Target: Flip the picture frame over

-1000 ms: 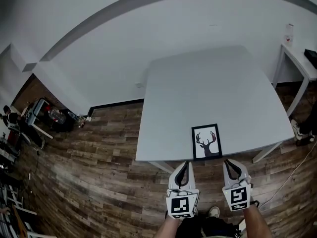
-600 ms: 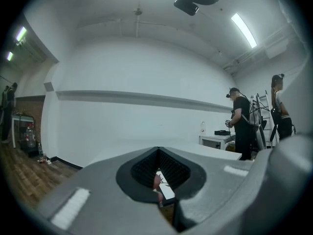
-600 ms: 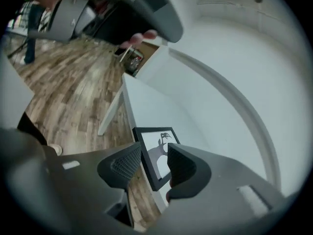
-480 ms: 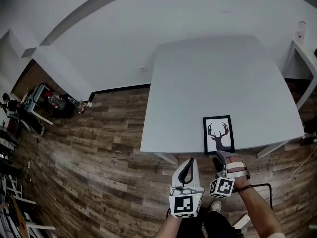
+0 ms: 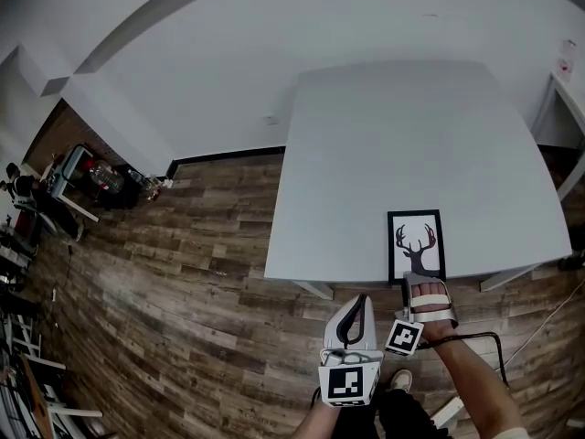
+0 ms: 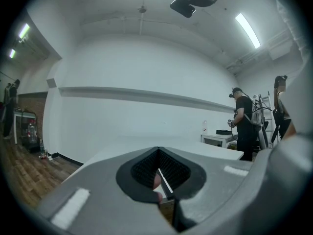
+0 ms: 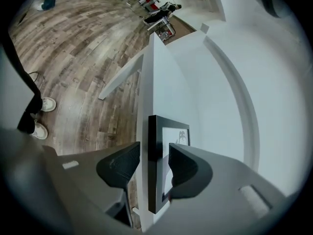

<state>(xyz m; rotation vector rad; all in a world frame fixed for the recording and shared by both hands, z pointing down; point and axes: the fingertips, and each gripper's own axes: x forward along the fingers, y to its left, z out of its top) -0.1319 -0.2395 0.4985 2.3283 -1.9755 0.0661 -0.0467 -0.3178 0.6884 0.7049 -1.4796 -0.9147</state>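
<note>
The black picture frame with a deer print lies face up at the near edge of the white table. My right gripper is turned on its side at that edge and is open. In the right gripper view the frame's near edge and the table edge sit between the jaws of the right gripper, one jaw over the frame and one below the tabletop. My left gripper hangs shut in front of the table, left of the frame. The left gripper holds nothing.
A second white table stands at the right. Equipment is piled by the wall at far left. A cable trails on the wood floor near my feet. Two people stand beyond the table.
My right gripper has rolled onto its side and moved forward until its jaws straddle the frame's near edge. The left gripper has stayed low and shut.
</note>
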